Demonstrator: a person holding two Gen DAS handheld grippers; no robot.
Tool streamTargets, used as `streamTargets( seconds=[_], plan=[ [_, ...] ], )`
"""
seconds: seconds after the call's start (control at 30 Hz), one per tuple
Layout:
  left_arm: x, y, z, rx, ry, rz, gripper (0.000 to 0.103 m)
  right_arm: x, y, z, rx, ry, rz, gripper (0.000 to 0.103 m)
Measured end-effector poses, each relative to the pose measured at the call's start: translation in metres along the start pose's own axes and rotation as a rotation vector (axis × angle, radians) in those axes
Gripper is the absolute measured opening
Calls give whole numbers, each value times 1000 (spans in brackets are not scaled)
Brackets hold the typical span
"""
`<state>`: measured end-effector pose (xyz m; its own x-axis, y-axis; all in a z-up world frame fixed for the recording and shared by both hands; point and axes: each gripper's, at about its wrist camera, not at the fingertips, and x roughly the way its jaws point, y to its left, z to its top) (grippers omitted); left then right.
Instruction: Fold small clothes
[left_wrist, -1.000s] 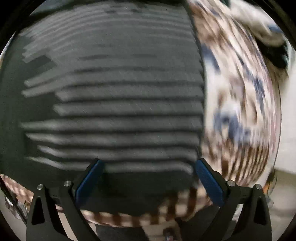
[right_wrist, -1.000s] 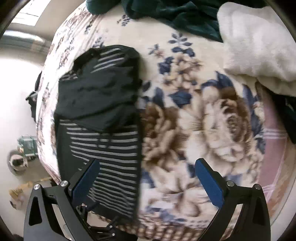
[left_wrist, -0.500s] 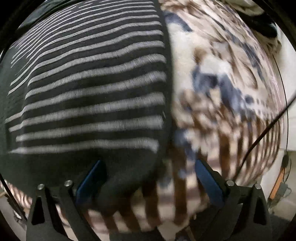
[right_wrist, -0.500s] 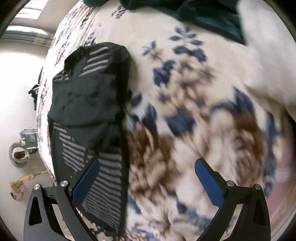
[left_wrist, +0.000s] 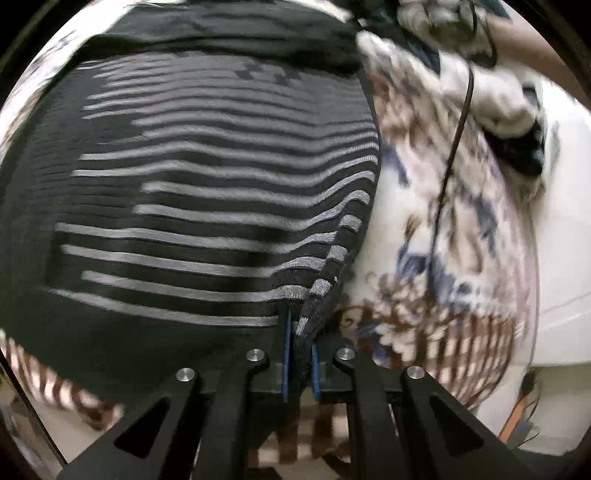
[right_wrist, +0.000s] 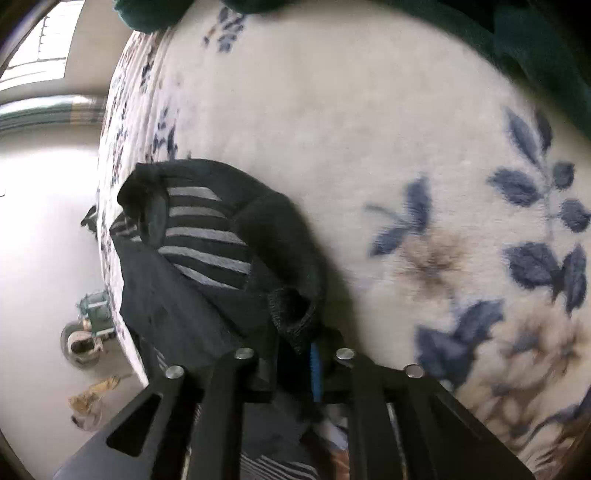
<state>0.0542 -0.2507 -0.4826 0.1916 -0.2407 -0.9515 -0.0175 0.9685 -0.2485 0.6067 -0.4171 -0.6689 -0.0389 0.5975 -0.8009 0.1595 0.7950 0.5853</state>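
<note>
Fold only just started: both corners gripped

You had the left gripper (left_wrist: 298, 350) and right gripper (right_wrist: 295, 354) fingers just closed, pinching the striped garment (left_wrist: 207, 192) on the flowered blanket (right_wrist: 369, 147); the garment was still spread out, the folding remained.

Left claw (left_wrist: 298, 354): jaws have just been closing; blue pads now clamp a fold of the striped garment (left_wrist: 207, 206) at its corner.
Left claw pose: points steeply down.
Right claw (right_wrist: 295, 354): jaws have just been closing; pinches the garment's dark hem.
Right claw pose: angled down.
</note>
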Motion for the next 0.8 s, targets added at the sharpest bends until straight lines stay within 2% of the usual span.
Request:
streamTargets(
  seconds=[0.1,0.23,0.33,0.53,0.7,0.8],
  plan=[
    [-28,8,10,-35,-59,10,6,-11,23,-3,-24,-36,-42,9],
    [-71,41,27,-163,-147,11,6,-33,58,-8,-80,-58,-92,8],
    [-101,72,38,-242,-211,20,6,-51,96,-14,-143,-74,-103,8],
    [-125,141,47,-394,-290,51,4,-60,202,-16,-239,-100,-108,8],
    [-116,219,35,-564,-279,34,4,-22,315,-10,-342,-89,-143,8],
    [-101,258,25,-622,-253,16,4,30,378,-4,-396,-70,-201,8]
  ],
)
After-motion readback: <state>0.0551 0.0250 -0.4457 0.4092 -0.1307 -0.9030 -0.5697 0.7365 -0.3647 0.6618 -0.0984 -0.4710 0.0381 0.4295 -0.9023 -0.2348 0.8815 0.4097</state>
